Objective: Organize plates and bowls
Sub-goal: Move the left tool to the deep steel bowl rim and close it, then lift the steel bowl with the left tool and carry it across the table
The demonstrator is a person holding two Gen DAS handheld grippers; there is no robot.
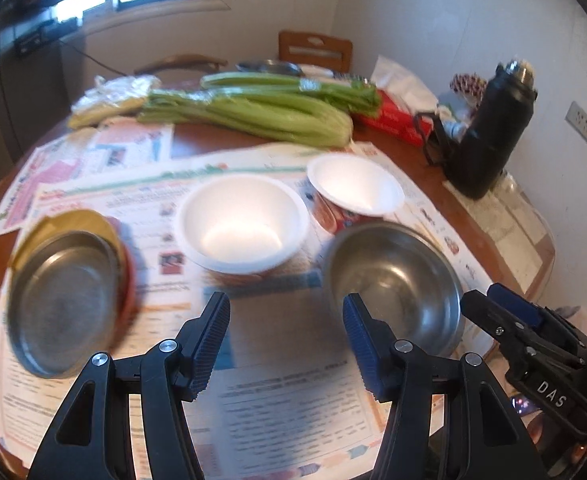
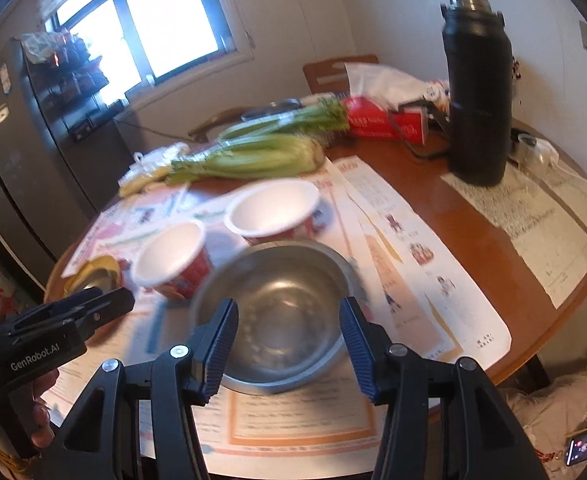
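Nearest us, our left gripper (image 1: 286, 312) hangs over newspaper (image 1: 285, 408), jaws apart, gripping nothing. Our right gripper (image 2: 289, 318) likewise stands apart and empty, framing the steel bowl (image 2: 281, 304) beyond it; whether they touch we cannot tell. Left of that bowl we list a steel plate (image 1: 63, 300) on a red-and-gold lid. Next come two white paper bowls (image 1: 243, 222) (image 1: 355, 188). Farther back lie celery (image 1: 253, 114), a red tissue box (image 2: 385, 124) and a black flask (image 2: 477, 92), all on the round wooden table (image 2: 469, 232).

Black gripper (image 1: 286, 344), blue ribbed pads (image 1: 359, 344)
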